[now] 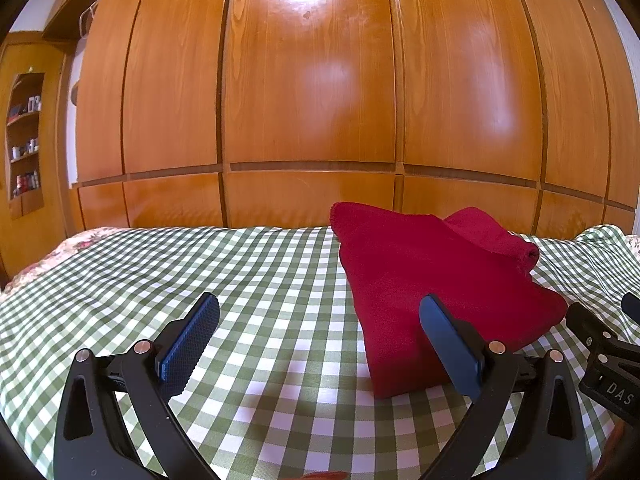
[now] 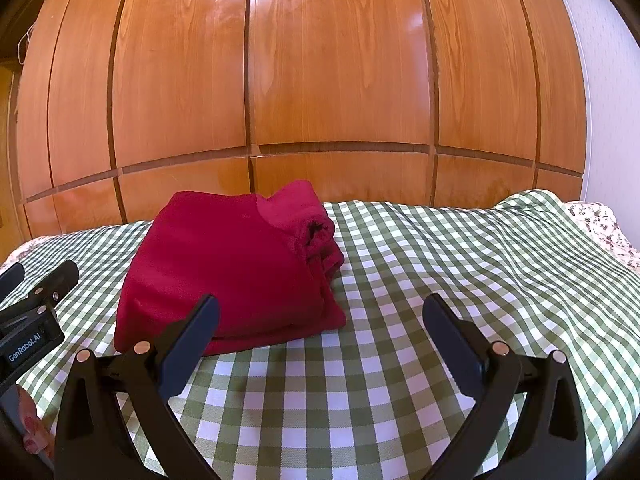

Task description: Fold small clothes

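A dark red garment [image 1: 432,280] lies folded in a compact stack on the green-and-white checked cloth [image 1: 200,272]. In the left wrist view it sits ahead and to the right, partly behind the right finger. My left gripper [image 1: 320,308] is open and empty, just short of it. In the right wrist view the garment [image 2: 232,268] sits ahead and to the left, its rolled edge facing right. My right gripper [image 2: 320,308] is open and empty over bare cloth [image 2: 440,264]. Each gripper shows at the edge of the other's view: the right one [image 1: 608,356], the left one [image 2: 36,304].
A tall wooden wardrobe [image 1: 312,100] stands close behind the bed's far edge. A shelf niche with small bottles [image 1: 25,140] is at the far left. A floral bedspread [image 2: 600,224] shows at the cloth's right edge.
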A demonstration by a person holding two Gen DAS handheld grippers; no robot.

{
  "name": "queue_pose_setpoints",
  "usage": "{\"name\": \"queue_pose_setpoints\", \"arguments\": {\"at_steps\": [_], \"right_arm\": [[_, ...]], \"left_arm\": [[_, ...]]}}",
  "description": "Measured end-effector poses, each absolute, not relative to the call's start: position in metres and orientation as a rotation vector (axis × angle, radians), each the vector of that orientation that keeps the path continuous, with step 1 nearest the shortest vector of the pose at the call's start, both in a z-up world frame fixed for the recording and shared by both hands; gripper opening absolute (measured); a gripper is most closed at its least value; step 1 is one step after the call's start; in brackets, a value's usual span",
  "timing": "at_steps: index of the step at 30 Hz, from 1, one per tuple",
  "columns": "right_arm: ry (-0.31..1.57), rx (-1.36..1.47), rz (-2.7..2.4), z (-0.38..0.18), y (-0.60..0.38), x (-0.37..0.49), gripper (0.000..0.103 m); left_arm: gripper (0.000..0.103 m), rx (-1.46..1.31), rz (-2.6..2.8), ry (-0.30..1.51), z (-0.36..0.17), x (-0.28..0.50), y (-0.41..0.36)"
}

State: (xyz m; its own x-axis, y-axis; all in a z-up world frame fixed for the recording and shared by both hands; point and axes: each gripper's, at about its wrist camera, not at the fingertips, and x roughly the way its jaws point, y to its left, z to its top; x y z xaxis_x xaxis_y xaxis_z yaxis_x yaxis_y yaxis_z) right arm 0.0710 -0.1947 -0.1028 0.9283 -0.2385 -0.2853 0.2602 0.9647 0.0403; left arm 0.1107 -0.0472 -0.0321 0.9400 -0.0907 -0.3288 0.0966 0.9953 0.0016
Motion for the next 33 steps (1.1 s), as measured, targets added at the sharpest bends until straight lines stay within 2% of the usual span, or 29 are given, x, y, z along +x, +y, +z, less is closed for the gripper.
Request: {"name": "queue_pose_setpoints", "arguments": {"at_steps": [33], "right_arm": [[0.308, 0.078, -0.252, -0.107, -0.194, 0.0756, 0.101]], "left_arm": [[0.099, 0.021, -0.092, 0.349, -0.0339, 0.1121, -0.0469]]}}
